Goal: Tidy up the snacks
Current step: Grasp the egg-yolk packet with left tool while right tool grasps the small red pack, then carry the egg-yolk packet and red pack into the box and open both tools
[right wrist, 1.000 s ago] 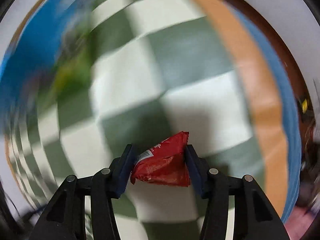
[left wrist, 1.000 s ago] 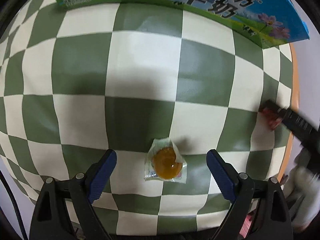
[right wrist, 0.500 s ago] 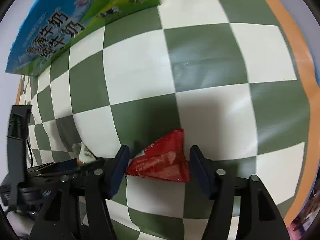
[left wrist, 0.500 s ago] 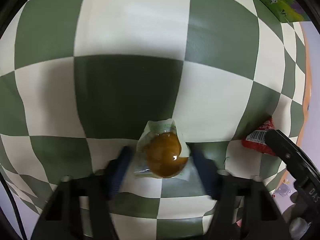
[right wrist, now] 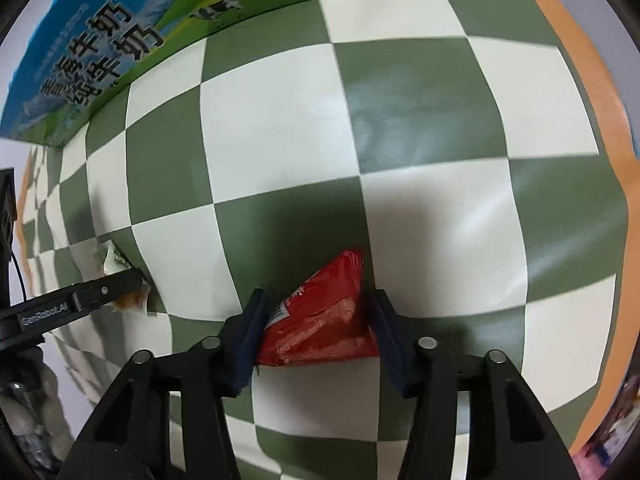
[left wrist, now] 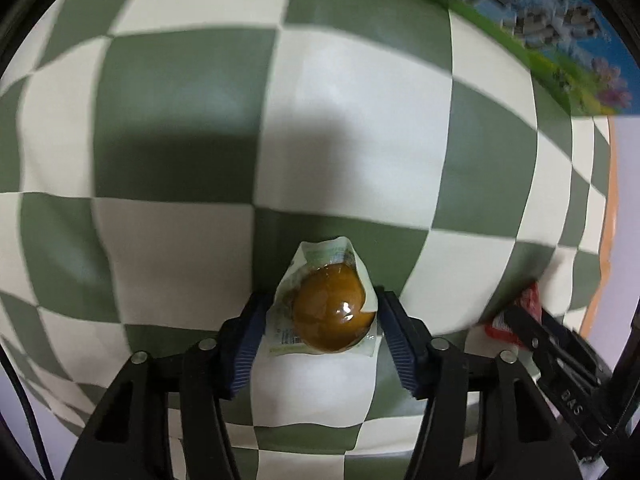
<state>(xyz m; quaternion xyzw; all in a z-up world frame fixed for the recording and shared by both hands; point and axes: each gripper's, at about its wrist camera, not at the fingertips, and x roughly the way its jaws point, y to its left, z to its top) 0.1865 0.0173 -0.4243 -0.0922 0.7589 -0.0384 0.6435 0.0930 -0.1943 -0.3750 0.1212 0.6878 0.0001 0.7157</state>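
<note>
A second ago the left claw stood wide apart with the wrapped snack lying loose between its fingers; it has since drawn in, and the blue pads now press both sides of the clear packet with the round amber-brown sweet inside. The milk carton, out of the left view half a second back, shows again at its top right corner, which suggests the claw has tipped up or lifted.

The risks, as I judge them: the left grip is on thin, slippery film around a rounded lump, so the packet could squirt forward or rotate out if the squeeze is uneven or the lift is quick. The red snack packet is a soft, puffy triangle held by its sides; it could crumple or slide down. The two claws also work near each other, the left one's finger reaching into the right view's left edge, so a careless swing could knock them together.

The right claw is clamped on the red packet, its pads narrowed to the packet's width. Both snacks sit low over the green-and-cream checked counter; whether they still touch it I cannot tell.
</note>
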